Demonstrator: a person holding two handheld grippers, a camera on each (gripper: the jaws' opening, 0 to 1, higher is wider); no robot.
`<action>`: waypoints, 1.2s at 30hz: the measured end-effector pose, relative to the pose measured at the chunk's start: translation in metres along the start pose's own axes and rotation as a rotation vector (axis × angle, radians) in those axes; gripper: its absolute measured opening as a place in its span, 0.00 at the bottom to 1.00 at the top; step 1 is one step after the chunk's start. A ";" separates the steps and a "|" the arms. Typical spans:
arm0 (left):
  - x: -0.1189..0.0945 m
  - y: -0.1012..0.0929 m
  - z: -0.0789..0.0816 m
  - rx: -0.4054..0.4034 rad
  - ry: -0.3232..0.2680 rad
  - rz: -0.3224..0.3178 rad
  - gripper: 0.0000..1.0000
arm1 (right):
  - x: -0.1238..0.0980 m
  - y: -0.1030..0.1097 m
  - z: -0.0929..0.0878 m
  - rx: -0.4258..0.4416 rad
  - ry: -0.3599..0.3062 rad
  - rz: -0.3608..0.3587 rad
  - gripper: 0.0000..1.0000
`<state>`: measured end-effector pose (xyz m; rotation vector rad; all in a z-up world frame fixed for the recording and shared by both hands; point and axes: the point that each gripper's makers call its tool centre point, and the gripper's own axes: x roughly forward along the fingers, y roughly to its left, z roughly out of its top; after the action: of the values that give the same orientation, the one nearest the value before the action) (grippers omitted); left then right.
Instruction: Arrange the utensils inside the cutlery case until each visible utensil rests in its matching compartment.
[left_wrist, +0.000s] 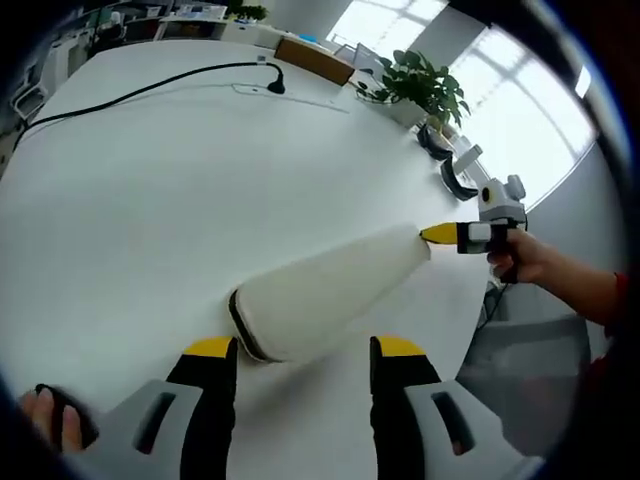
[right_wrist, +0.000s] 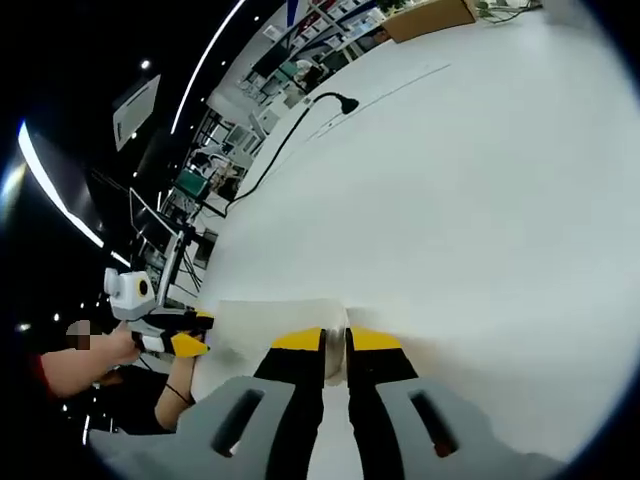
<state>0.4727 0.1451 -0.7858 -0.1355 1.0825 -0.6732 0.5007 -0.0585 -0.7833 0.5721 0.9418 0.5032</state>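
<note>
White table (left_wrist: 150, 200); bright windows (left_wrist: 520, 110); potted plant (left_wrist: 425, 85)

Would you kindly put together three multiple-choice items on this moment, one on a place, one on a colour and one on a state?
1. Where does the white cutlery case lie?
A. On the white table
B. On a chair
C. On the floor

2. What colour are the tips of the left gripper?
A. Red
B. Yellow
C. Blue

3. How does the right gripper stand at the case?
A. Wide open, well clear of it
B. Lying flat on the table
C. Closed on the case's edge

Answers:
1. A, the case rests on the tabletop, ahead of the left gripper's jaws.
2. B, both jaws end in yellow pads in the left gripper view.
3. C, in the right gripper view its jaws are nearly together with the white edge of the case pinched between them.
</note>
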 end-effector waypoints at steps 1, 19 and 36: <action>0.000 0.001 -0.001 0.015 0.003 0.013 0.54 | 0.000 0.001 0.001 -0.003 -0.005 0.000 0.05; 0.004 0.003 -0.011 0.071 0.026 0.050 0.47 | 0.002 0.002 -0.001 -0.063 -0.038 -0.008 0.06; 0.002 0.021 0.005 -0.089 -0.044 0.059 0.34 | 0.002 0.000 0.005 -0.033 -0.038 0.016 0.04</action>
<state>0.4863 0.1594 -0.7933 -0.1930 1.0700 -0.5666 0.5062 -0.0585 -0.7819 0.5578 0.8920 0.5193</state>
